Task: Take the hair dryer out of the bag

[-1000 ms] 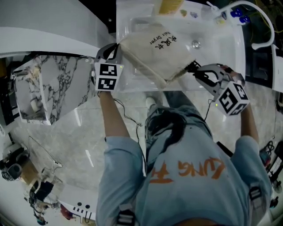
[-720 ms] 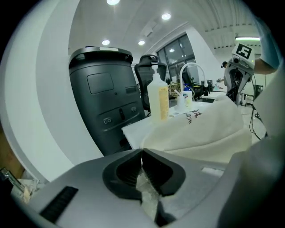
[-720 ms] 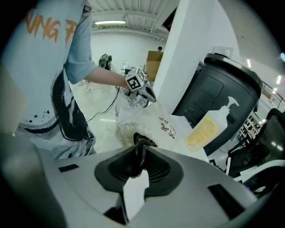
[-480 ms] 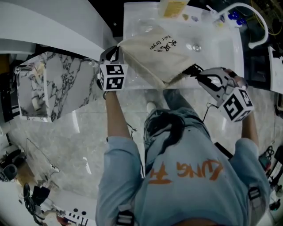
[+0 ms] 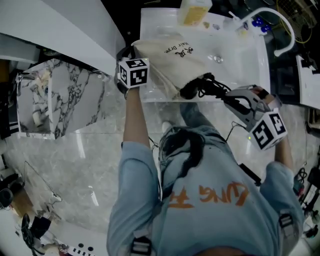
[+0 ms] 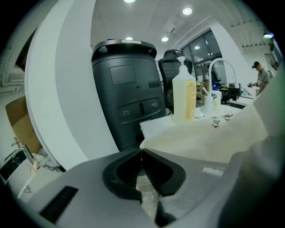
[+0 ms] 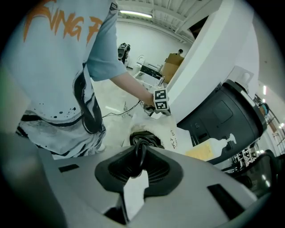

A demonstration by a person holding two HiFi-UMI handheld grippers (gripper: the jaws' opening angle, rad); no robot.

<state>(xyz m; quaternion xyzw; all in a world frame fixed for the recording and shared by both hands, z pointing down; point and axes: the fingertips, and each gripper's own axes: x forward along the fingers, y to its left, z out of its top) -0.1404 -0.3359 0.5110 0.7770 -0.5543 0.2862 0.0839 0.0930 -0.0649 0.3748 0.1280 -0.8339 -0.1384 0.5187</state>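
A cream cloth bag [image 5: 172,57] with black print hangs over the white basin's front edge. My left gripper [image 5: 131,50] is shut on the bag's left corner; in the left gripper view the cloth [image 6: 209,138] runs out from between its closed jaws. A black hair dryer [image 5: 191,89] pokes out of the bag's open mouth, and its black cord [image 5: 212,87] runs to my right gripper [image 5: 222,93]. That gripper is shut on the cord [image 7: 140,156]. In the right gripper view the dryer [image 7: 144,139] sits in the bag's mouth [image 7: 171,136].
A white basin [image 5: 245,55] with a curved faucet [image 5: 272,20] lies behind the bag. A yellow-labelled pump bottle [image 5: 194,11] stands at its back edge. A marble-faced cabinet [image 5: 65,95] is at the left. A dark grey bin [image 6: 127,89] stands beyond the counter.
My right gripper has drawn back toward the person with the cord, and the dryer's black end now shows at the bag's mouth. My left gripper and the bag's corner shifted farther away.
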